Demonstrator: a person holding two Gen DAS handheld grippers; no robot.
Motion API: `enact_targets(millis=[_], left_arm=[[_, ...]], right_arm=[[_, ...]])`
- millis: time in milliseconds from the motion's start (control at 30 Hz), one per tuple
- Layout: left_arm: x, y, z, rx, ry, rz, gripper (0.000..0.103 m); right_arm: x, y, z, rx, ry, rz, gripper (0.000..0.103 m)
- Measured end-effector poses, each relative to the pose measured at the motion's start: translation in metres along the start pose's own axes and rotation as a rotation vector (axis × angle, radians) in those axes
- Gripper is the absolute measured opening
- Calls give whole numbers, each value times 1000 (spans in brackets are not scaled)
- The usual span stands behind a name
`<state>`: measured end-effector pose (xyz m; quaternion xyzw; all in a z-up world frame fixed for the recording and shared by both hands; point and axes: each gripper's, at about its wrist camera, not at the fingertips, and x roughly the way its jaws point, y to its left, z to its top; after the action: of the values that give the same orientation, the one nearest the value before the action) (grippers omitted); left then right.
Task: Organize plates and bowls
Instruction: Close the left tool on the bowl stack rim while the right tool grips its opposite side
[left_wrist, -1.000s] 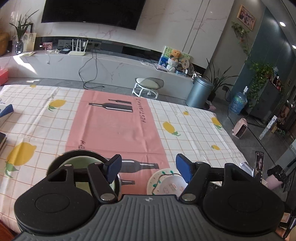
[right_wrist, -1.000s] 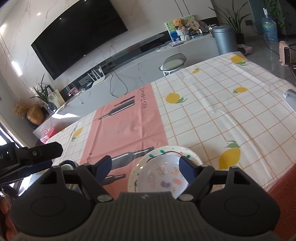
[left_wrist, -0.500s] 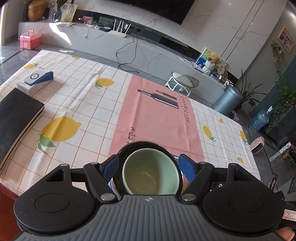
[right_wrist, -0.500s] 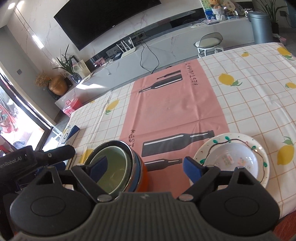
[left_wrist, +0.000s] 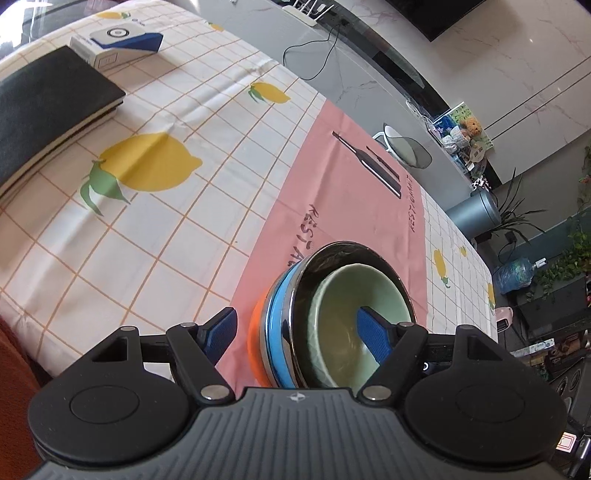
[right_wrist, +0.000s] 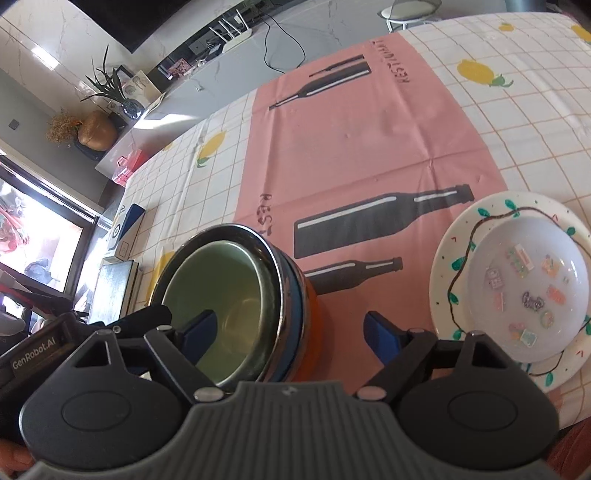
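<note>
- Lemon-print tablecloth with a pink runner down the middle, and near the front edge sits the stack of bowls: a green bowl nested in a steel bowl, blue and orange ones underneath.
- Left gripper is spread wide, straddling the stack's left wall, one finger outside and one dipped into the green bowl, gripping nothing yet.
- Right gripper is spread too, straddling the opposite wall the same way.
- Off to the right, well apart, a leaf-rimmed plate carries a white sticker bowl.
- Risk, as I read it: closing on several nested rims may catch only the steel lip, so the lower bowls could slip free in a lift.
- Uneven squeezing between the two sides could tip the stack or drag it and bunch the cloth.
- Black notebook and small box sit far left, out of the way.
</note>
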<state>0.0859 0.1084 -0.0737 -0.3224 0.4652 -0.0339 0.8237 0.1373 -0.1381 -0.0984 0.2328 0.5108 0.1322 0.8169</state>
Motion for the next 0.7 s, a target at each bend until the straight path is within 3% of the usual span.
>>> enact_targets(millis=[467,667,700], left_arm=[[39,6,-3,-32,78,-15,83],[45,10,-5,-52,95,-11,73],[45,10,-5,-50,92,-10,66]], right_arm=[[32,-23,4,152,90,49,70],[38,-28,1,185,113,89,62],[38,-28,1,192,116,100,61]])
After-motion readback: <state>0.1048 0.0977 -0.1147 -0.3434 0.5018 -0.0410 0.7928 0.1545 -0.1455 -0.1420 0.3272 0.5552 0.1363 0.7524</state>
